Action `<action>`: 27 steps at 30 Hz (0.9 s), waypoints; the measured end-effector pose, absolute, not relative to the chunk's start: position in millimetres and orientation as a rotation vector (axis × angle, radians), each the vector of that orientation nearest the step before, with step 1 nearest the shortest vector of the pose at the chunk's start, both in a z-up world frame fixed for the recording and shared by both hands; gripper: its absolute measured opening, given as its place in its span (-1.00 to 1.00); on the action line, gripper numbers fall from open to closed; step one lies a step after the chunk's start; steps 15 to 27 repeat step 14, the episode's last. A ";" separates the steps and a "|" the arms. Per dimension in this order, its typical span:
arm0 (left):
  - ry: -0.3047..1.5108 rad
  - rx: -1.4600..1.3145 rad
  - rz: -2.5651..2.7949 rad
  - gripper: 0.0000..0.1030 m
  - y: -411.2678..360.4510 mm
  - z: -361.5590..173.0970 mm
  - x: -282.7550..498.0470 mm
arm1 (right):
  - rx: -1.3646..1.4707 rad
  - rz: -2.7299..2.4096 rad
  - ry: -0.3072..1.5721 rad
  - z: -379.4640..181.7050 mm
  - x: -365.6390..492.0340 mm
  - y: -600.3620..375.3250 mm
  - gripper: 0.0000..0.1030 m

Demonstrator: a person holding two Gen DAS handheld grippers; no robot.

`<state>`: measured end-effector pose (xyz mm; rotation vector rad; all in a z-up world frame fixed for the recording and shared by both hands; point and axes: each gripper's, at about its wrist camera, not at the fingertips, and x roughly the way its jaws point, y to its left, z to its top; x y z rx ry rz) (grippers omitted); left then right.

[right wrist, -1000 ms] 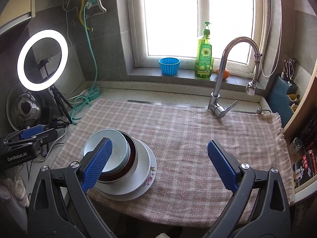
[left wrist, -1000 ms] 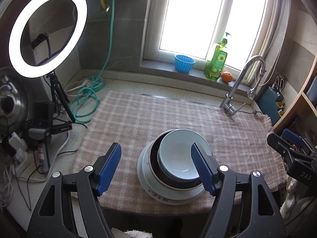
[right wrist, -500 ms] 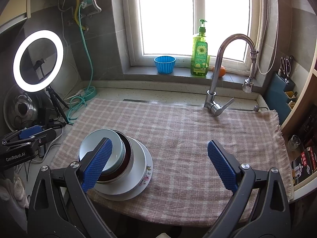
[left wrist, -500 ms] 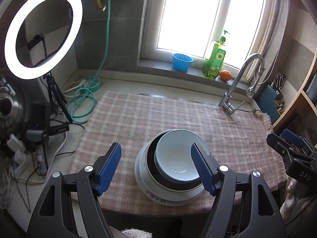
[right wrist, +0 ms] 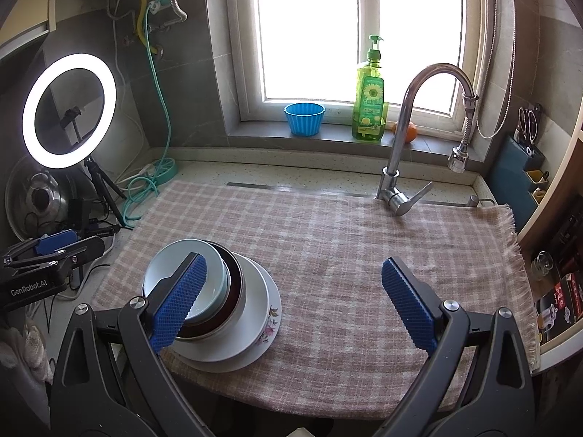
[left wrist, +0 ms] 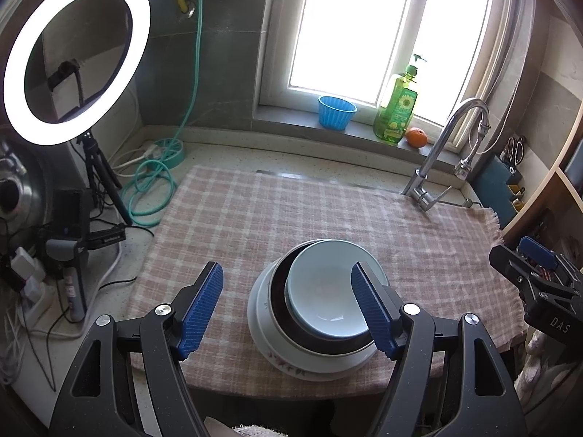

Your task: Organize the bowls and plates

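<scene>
My left gripper (left wrist: pixel 288 309) is spread wide above the stack (left wrist: pixel 320 313) on the cloth (left wrist: pixel 255 211), bowl (left wrist: pixel 324 291) near its right finger. My right gripper (right wrist: pixel 295 302) gapes too, stack by its left finger.

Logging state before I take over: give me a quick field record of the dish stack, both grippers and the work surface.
stack: light blue bowl nested in a dark brown bowl, on a white plate, on a floral-rimmed plate
stack location: near front-left edge of the pink checked cloth
left gripper: open, empty, above the stack
right gripper: open, empty, to the right of the stack
windowsill: blue cup, green soap bottle, orange
faucet: behind the cloth, right side
</scene>
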<state>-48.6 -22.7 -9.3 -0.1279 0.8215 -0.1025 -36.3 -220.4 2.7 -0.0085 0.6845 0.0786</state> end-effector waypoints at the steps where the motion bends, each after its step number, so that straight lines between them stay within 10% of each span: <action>1: 0.823 -0.129 -0.101 0.42 -21.9 -9.7 -47.2 | -0.009 0.077 0.684 2.7 -36.2 -220.2 0.92; 27: 0.824 -0.124 -0.090 0.42 -20.5 -15.0 -30.9 | -0.017 0.085 0.694 -2.9 -15.7 -222.6 0.92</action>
